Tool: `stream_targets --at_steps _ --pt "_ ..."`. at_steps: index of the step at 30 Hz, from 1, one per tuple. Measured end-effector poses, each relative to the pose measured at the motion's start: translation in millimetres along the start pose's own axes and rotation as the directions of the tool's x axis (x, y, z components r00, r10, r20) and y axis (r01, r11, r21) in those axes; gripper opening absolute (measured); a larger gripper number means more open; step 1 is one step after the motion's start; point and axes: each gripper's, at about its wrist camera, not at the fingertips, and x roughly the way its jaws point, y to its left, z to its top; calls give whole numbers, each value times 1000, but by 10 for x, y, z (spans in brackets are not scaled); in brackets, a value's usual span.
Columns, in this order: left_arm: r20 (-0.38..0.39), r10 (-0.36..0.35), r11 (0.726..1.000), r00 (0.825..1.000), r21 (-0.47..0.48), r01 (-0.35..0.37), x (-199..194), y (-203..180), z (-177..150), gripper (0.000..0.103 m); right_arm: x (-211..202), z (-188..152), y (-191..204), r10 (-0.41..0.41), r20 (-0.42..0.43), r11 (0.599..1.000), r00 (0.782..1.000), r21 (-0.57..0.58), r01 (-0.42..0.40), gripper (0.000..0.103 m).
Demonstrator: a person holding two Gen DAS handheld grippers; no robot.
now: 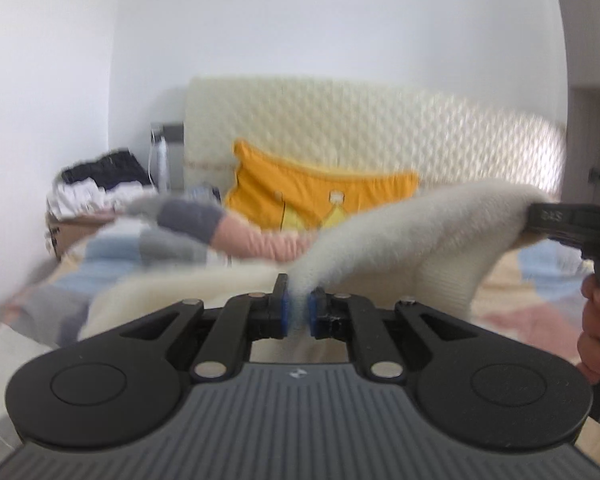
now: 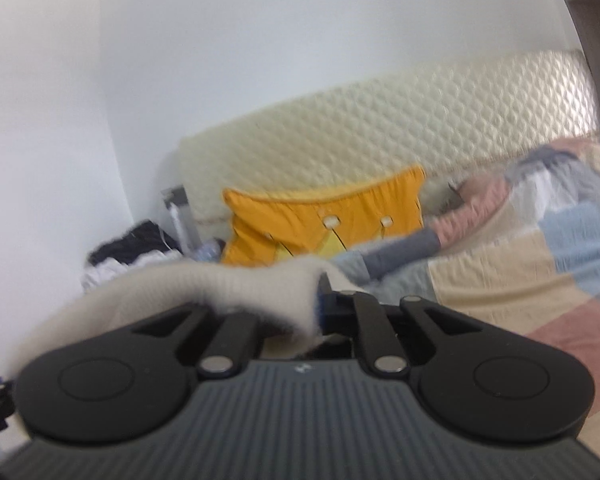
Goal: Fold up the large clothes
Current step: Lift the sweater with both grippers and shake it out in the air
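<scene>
Cream-white fleecy knit, a large garment (image 1: 400, 232), hangs stretched between the two tongs, held at two points of one edge so its body can drop free and straighten before any fold. The left tongs (image 1: 296, 312) are closed on a bunched ridge of it; the cloth rises from between the blue pads (image 1: 285, 312) and runs off to their right. There the right tongs (image 1: 540, 216) pinch the far end, with the person's hand (image 1: 596, 328) on the handle just below. In the right wrist view the right tongs (image 2: 320, 304) are likewise clamped shut on the knit, which drapes over their left finger and hides it.

Below both tongs lies the bed's patchwork quilt (image 2: 500, 280) in cream, blue, pink and grey, the likely surface for laying the garment flat. Beyond the tongs an orange cushion (image 1: 320, 192) leans on a quilted off-white headboard (image 1: 380, 128). To the left of that sits a heap of dark and white clothes (image 1: 100, 184), perhaps waiting their turn. Everything is blurred, so finer detail of the garment cannot be told.
</scene>
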Motion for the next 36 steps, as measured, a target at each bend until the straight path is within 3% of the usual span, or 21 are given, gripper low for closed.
stream_targets --at_steps 3,13,18,23,27,30,31,33,36 --pt "96 -2 1000 995 7 2 -594 35 371 11 -455 368 142 33 72 999 997 20 -34 9" --pt "298 -16 997 954 -65 37 -2446 222 1536 11 -1941 1397 855 83 230 989 970 -140 -52 9" --pt "380 -19 998 925 -52 41 -3445 222 1936 10 -2709 1788 1145 115 319 981 941 -184 -57 8" --pt "442 -52 994 895 -68 91 -4328 233 2382 10 -3369 2182 1361 151 390 972 908 -225 -65 8" --pt "485 -84 991 870 -53 125 -4954 202 2715 10 -3778 2446 1447 175 450 963 876 -263 -57 9" --pt "501 -117 988 858 -33 154 -5271 150 2911 10 -3907 2629 1417 177 467 965 867 -256 -60 9" --pt "499 -127 986 857 -29 163 -5317 138 2948 10 -3905 2661 1396 174 469 964 866 -259 -54 8" --pt "466 -138 984 874 -32 173 -5279 119 2964 10 -3804 2669 1341 162 454 961 876 -274 -36 9" --pt "382 -144 981 913 -65 182 -4985 154 2853 10 -3438 2511 1189 121 370 962 921 -272 -17 9"
